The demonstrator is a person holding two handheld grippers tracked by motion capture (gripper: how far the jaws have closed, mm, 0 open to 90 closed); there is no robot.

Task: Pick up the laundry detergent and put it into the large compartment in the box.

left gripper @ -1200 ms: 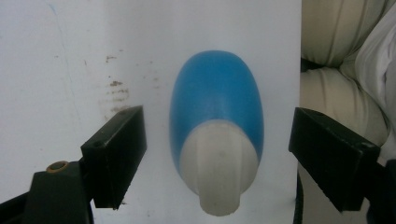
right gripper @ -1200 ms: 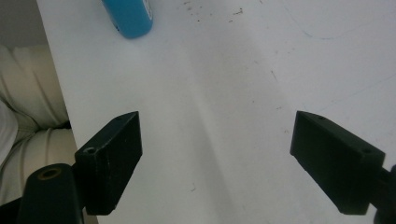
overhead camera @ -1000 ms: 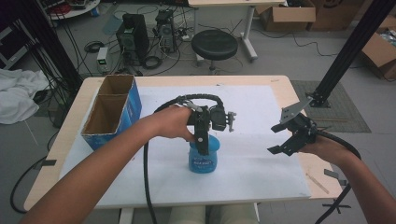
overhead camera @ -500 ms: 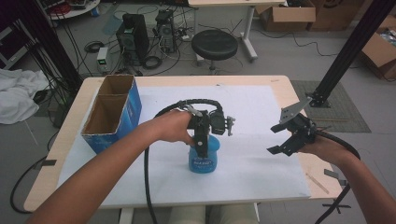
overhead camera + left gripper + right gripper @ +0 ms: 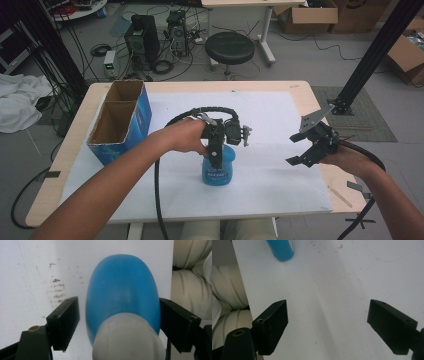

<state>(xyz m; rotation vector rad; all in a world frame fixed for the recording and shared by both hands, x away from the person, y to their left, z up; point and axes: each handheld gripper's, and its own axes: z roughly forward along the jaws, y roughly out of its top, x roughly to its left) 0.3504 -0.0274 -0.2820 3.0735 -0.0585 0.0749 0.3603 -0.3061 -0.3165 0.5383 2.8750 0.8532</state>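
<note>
While left tool (image 5: 215,159) straddles blue plastic bottle with white cap (image 5: 218,170), jaws spread: one pad apart from bottle wall, other just at it, grip not yet closed. Bottle upright on white sheet covering table (image 5: 300,90), near front edge. Right tool (image 5: 312,145) spread wide, holding nothing, well apart at right. Blue open-topped cardboard box (image 5: 120,120) at far left. Judgement: approach done; clamp, lift, transfer remain.
</note>
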